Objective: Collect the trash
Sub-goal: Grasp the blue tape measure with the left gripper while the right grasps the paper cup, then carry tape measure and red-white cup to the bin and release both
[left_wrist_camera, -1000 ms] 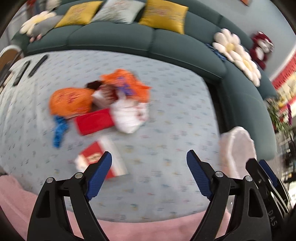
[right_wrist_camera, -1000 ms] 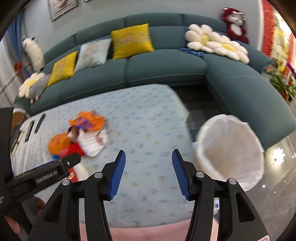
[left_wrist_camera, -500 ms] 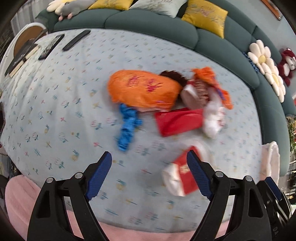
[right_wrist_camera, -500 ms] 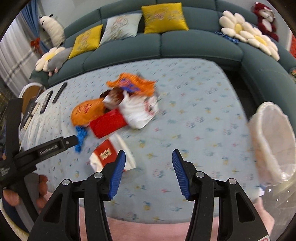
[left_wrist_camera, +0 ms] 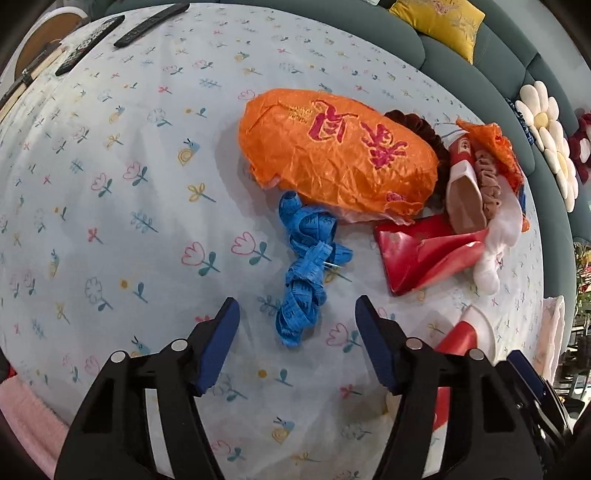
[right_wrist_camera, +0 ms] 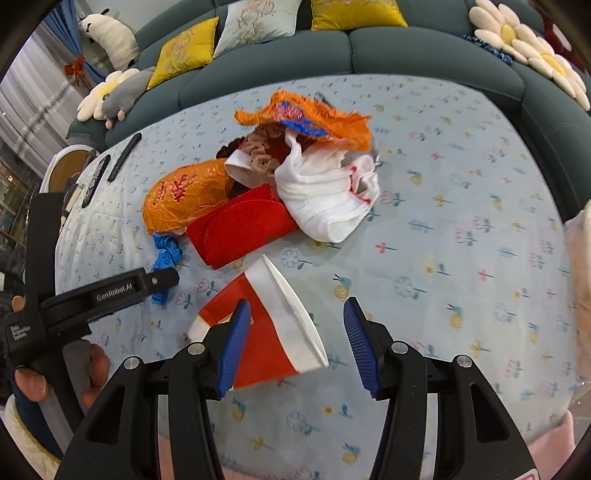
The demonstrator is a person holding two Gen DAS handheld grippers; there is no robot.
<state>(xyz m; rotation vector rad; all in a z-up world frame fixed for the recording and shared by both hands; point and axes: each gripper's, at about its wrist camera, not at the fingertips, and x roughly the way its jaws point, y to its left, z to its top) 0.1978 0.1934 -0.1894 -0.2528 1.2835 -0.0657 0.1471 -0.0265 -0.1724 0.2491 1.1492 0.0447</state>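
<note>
Two handheld grippers point steeply down over a tabletop (left_wrist_camera: 110, 221) covered in pale blue cloth printed with small flowers and snails.

Nearest, the right gripper (right_wrist_camera: 297, 321) holds its blue ribbed jaws partly apart around a flattened red and white paper cup (right_wrist_camera: 266, 325) lying on its side on the cloth; the pads do not press it. To its left, the left gripper (left_wrist_camera: 297, 325) hangs over a tangled blue measuring tape (left_wrist_camera: 306, 273). Its jaws are closing, with the near end of the tape between them but not yet touched. In the right view a hand (right_wrist_camera: 33, 380) grips the left tool's handle.

Beyond lies one heap of trash:
- one folded glossy red card sleeve (right_wrist_camera: 243, 225)
- one crinkled, puffed orange plastic bag (left_wrist_camera: 332, 155) with red characters
- one white plastic bag (right_wrist_camera: 325, 195) with red print
- one torn orange wrapper (right_wrist_camera: 317, 118) with blue marks
- one crushed white cup (left_wrist_camera: 465, 199)
- two scrunchies, one tan (left_wrist_camera: 489, 188) and one dark brown (left_wrist_camera: 417, 125)

Two black remote controls (left_wrist_camera: 151, 22) lie at the far left edge.

Behind the tabletop curves a teal upholstered sofa (right_wrist_camera: 332, 55) carrying three square cushions, two yellow (right_wrist_camera: 181, 48) and one pale blue (right_wrist_camera: 258, 22), plus daisy-shaped pillows (right_wrist_camera: 532, 55) and plush toys.
</note>
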